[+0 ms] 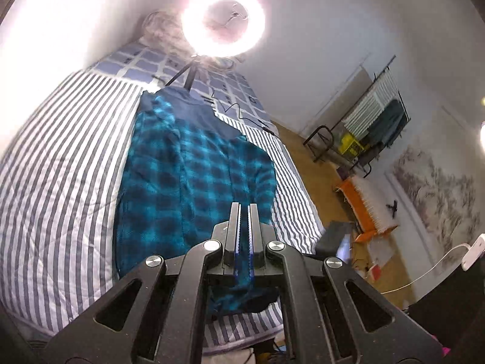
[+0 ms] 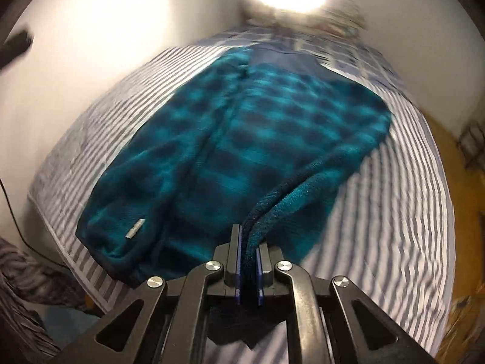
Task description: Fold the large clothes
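Note:
A teal and dark plaid fleece garment (image 1: 194, 163) with a navy upper part lies spread lengthwise on a striped bed cover (image 1: 60, 166). In the left wrist view my left gripper (image 1: 244, 207) is shut over the garment's near end. Teal fabric shows between its blue pads and hangs below them. In the right wrist view, which is blurred, my right gripper (image 2: 248, 227) is shut on a thick rolled edge of the same garment (image 2: 242, 127), lifted off the striped cover (image 2: 394, 212). A small white label (image 2: 135, 228) shows at the garment's near left corner.
A bright ring light (image 1: 223, 19) on a tripod stands at the far end of the bed, by a blue checked blanket (image 1: 145, 60) and a cable (image 1: 239, 113). A wall runs along the left. To the right lie wooden floor (image 1: 315, 163), a drying rack (image 1: 372, 115) and an orange-edged mat (image 1: 357, 203).

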{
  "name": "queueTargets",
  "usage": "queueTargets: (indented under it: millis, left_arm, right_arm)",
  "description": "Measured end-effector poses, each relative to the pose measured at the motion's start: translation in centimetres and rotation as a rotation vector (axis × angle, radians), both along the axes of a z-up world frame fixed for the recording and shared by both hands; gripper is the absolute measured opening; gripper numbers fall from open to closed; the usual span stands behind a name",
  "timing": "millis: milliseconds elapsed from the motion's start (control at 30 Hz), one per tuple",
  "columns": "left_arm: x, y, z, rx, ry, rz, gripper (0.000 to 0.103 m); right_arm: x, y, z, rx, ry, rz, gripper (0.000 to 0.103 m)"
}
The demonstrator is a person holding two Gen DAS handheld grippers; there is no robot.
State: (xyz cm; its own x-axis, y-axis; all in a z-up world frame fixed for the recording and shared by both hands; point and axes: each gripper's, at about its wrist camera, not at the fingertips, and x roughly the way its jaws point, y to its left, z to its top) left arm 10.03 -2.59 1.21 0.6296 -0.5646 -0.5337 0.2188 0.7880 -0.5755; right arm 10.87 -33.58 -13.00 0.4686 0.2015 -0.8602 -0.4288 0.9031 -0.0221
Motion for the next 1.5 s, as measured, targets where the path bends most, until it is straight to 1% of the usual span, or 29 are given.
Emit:
queueTargets:
  millis: [100,167,233,300,367,433,500,533,567,600,633,667,733,800,833,867,967,1000,1033,1100,1133,1167,1200,1300,1500]
  left_arm:
    - [0.4,1.7,-0.2,-0.032,0.021,0.023,0.0]
    - [0.4,2.9,-0.1,-0.057,0.026,0.047,0.0]
    - [0.2,4.0,0.2,-0.085,0.031,0.073,0.0]
    - [-0.2,5.1,0.7,-0.116,0.024,0.094,0.0]
    - [-0.6,5.7,1.2,-0.133,0.017,0.104,0.0]
    - [-1.2,6.1,1.7,-0.131,0.0,0.117,0.0]
    - [-1.8,6.4,2.0,-0.109,-0.013,0.127,0.0]
    - [-2.1,6.4,1.8,-0.093,-0.014,0.128,0.0]
    - [-2.3,6.4,1.5,-0.083,-0.012,0.127,0.0]
    - [-2.5,6.4,1.0,-0.066,-0.005,0.129,0.0]
    - [-2.5,6.5,0.5,-0.053,0.005,0.134,0.0]
    - [-2.5,6.5,-0.3,-0.044,0.026,0.138,0.0]
    - [-2.3,6.3,-1.8,-0.072,0.089,0.119,0.0]
    - [-1.9,6.0,-3.0,-0.117,0.141,0.076,0.0]
    - [-1.9,5.8,-3.2,-0.117,0.145,0.069,0.0]
    - [-2.0,5.6,-3.1,-0.109,0.139,0.063,0.0]
    - [-2.9,5.4,-2.0,-0.093,0.093,0.063,0.0]
    - [-3.2,5.4,-1.7,-0.079,0.072,0.073,0.0]
    - [-3.5,5.5,-1.5,-0.065,0.057,0.085,0.0]
    - [-3.6,5.6,-1.4,-0.051,0.046,0.113,0.0]
    - [-3.5,5.6,-1.6,-0.059,0.052,0.117,0.0]
    - [-3.3,5.5,-1.7,-0.063,0.061,0.118,0.0]
    - [-3.0,5.3,-1.8,-0.06,0.067,0.119,0.0]
    - [-2.3,4.2,-2.2,-0.023,0.078,0.114,0.0]
    - [-0.9,2.7,-3.2,0.013,0.104,0.105,0.0]
  right_arm:
    - [0.4,4.5,-1.2,-0.091,-0.008,0.108,0.005]
    - [0.5,7.0,-2.7,-0.133,0.016,0.176,0.005]
    - [0.3,8.5,-4.2,-0.165,0.054,0.225,0.005]
    - [0.0,9.7,-6.3,-0.227,0.075,0.262,0.005]
    - [0.0,9.8,-6.8,-0.232,0.076,0.265,0.005]
    - [0.2,9.2,-6.5,-0.197,0.099,0.257,0.006]
    - [0.3,8.5,-5.9,-0.146,0.118,0.252,0.013]
    - [0.3,8.0,-5.8,-0.132,0.124,0.251,0.02]
    - [0.2,7.4,-5.2,-0.104,0.142,0.25,0.03]
    - [0.0,7.0,-4.5,-0.068,0.163,0.246,0.034]
    - [-0.1,6.7,-3.9,-0.039,0.172,0.24,0.039]
    - [-0.3,5.9,-2.8,0.007,0.177,0.23,0.047]
    - [-0.4,4.3,-1.0,0.09,0.181,0.207,0.057]
    - [-0.2,2.1,0.6,0.184,0.185,0.164,0.058]
    - [0.2,0.8,1.2,0.243,0.192,0.14,0.059]
    - [0.7,-0.6,1.7,0.307,0.206,0.118,0.06]
    - [2.0,-3.4,2.5,0.434,0.254,0.081,0.061]
    - [2.3,-4.6,2.9,0.465,0.252,0.07,0.061]
    - [2.6,-5.4,3.2,0.469,0.241,0.053,0.062]
    - [3.7,-7.4,3.3,0.449,0.204,-0.017,0.066]
    - [4.4,-8.3,3.1,0.45,0.189,-0.051,0.071]
    - [5.5,-9.8,2.6,0.47,0.177,-0.11,0.076]
    - [7.0,-11.4,1.9,0.513,0.182,-0.172,0.076]
    - [11.4,-15.2,-0.3,0.621,0.179,-0.309,0.076]
    - [19.4,-19.3,-3.4,0.698,0.145,-0.457,0.079]
